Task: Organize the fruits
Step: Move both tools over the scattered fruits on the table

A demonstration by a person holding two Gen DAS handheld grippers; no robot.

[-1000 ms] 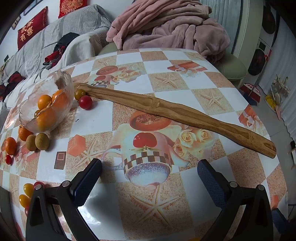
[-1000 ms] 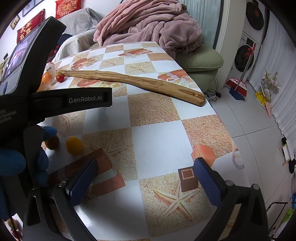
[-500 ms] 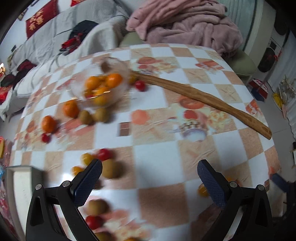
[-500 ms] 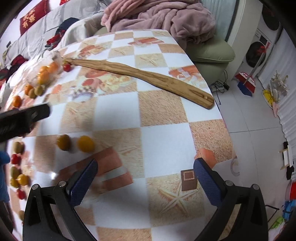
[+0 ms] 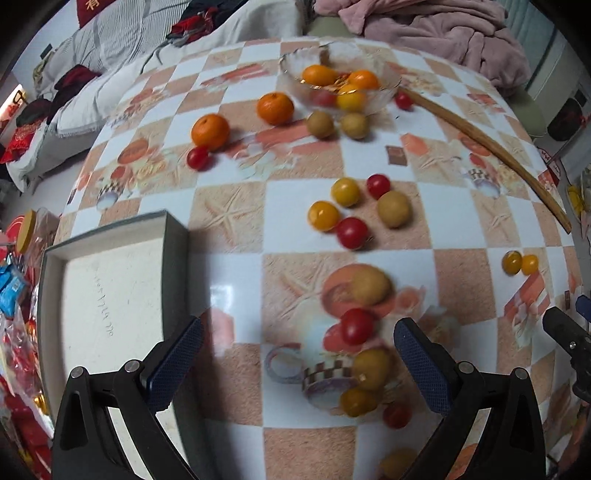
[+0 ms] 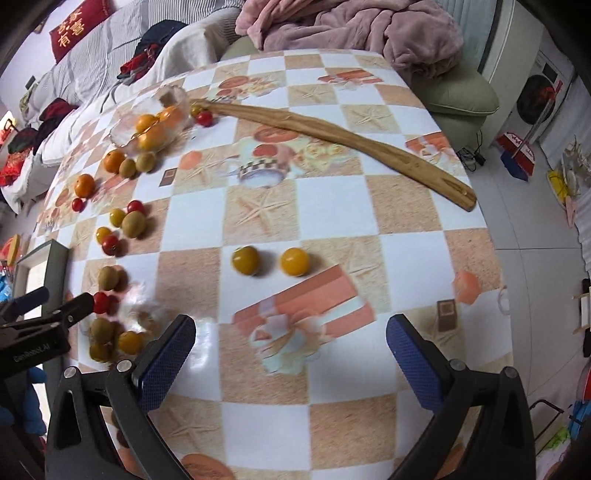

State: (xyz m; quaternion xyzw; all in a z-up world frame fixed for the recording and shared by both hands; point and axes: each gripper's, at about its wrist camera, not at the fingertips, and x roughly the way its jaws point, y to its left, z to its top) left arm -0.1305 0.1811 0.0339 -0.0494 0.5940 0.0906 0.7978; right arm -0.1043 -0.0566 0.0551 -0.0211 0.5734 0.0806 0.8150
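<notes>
Checkered starfish-print worktop (image 5: pixel 236 280) fills both views, grey shallow box tray (image 5: pixel 110 295) at its left edge, clear glass bowl (image 5: pixel 340 85) far back. Left tool (image 5: pixel 295 354) hangs released, empty; a round red cherry tomato (image 5: pixel 357 325), slightly blurred, lies just ahead between its fingers. Right tool (image 6: pixel 291 350) released too, farther off.

Glossy printed tablecloth (image 6: pixel 332 221) reflecting light near its front edge. Clear glass bowl (image 5: pixel 384 96). Long matt wooden stick (image 6: pixel 332 136). Matt cardboard tray (image 5: pixel 110 295). Textured blue rubber pads (image 6: pixel 413 365) on black plastic fingers. Fleecy pink blanket (image 6: pixel 351 26).
</notes>
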